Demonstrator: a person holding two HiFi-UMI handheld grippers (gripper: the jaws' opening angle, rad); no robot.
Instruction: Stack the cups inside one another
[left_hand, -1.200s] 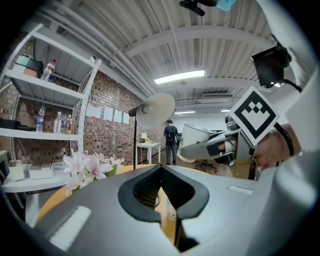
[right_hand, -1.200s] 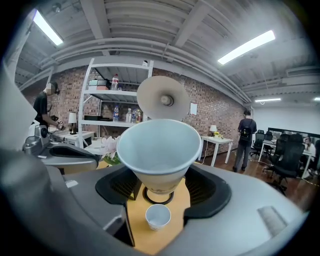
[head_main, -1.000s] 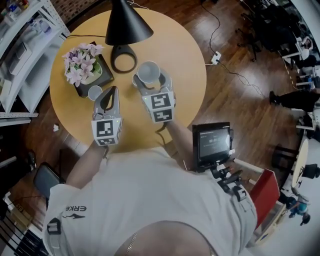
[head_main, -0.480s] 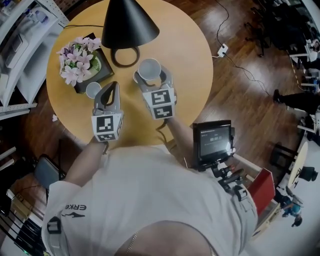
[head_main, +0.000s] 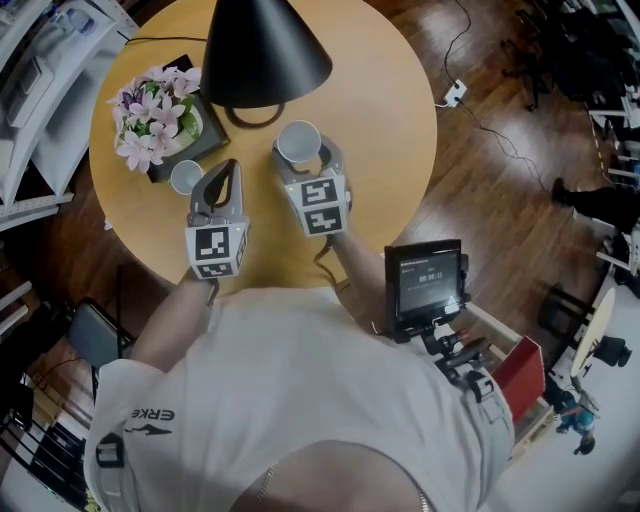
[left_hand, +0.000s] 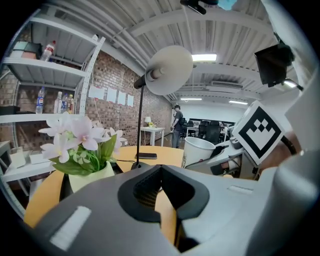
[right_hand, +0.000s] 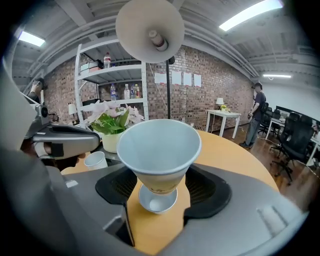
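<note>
Cup (right_hand: 159, 150) in right hand-held gripper (right_hand: 159, 187), over table (head_main: 385, 95)

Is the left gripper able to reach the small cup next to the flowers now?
Probably yes: nothing stands between the left gripper and the small cup beside its tip. But the jaws are shut and must open first.

White short-sleeved T-shirt (head_main: 300, 400), dark sleeve print (head_main: 150, 416), perhaps lettering; grey left tool (head_main: 226, 170) and right tool (head_main: 300, 150), each bearing a black-and-white marker cube (head_main: 216, 250).
</note>
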